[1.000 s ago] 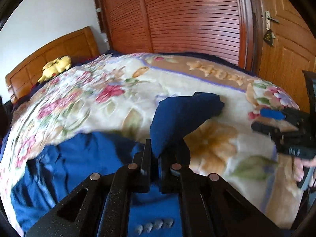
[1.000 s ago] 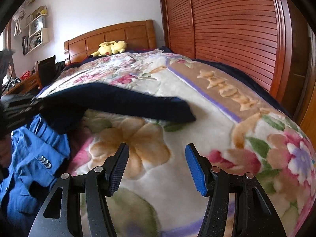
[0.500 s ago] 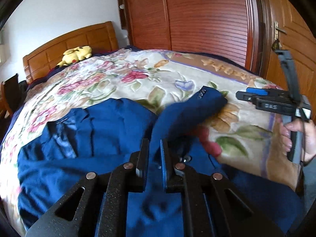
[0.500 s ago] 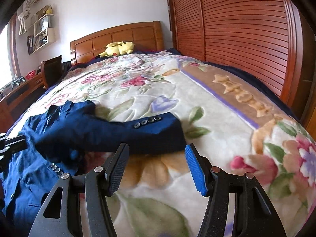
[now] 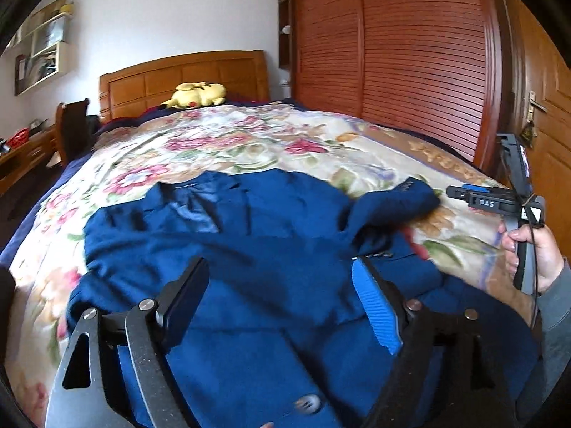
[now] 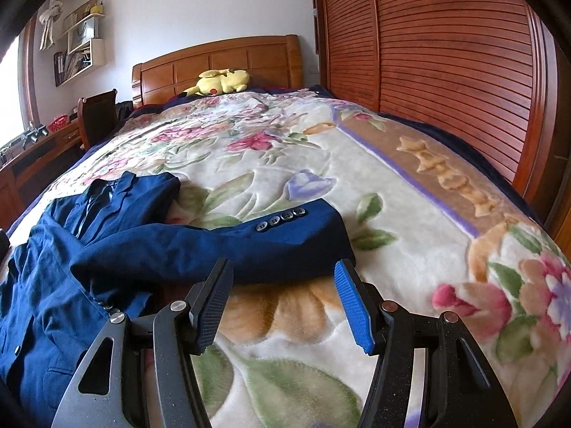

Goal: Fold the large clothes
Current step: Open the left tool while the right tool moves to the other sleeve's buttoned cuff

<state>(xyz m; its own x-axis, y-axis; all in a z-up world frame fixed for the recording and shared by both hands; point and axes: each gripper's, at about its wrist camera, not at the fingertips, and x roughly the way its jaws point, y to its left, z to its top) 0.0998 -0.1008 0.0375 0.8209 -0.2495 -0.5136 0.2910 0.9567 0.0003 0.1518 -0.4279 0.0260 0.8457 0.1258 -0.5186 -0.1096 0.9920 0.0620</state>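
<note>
A dark blue suit jacket of thick woven cloth [image 5: 249,249] lies spread on the cream floral plush blanket [image 6: 410,249] that covers the bed, collar toward the wooden headboard [image 6: 217,60]. One sleeve with four grey cuff buttons [image 6: 221,246] stretches sideways off the body, its cuff flat on the blanket, just ahead of the right gripper [image 6: 282,299]. That gripper hangs with its fingers spread wide and nothing between them, the black pad and the blue ribbed pad apart. The left gripper [image 5: 282,303] hovers over the jacket's lower front, also spread and empty

The cloth looks heavy for a garment and soft, though the lapels and shoulders probably hold some shape, so it should drape slowly and slide little on the fuzzy blanket. The sleeve seems the part to fold next; I would pinch it at the cuff edge, clear of the buttons, and carry it across the chest. A single layer may slip from smooth pads, so a deep bite is safer. A yellow plush toy [image 6: 221,80] rests by the headboard, well apart
</note>
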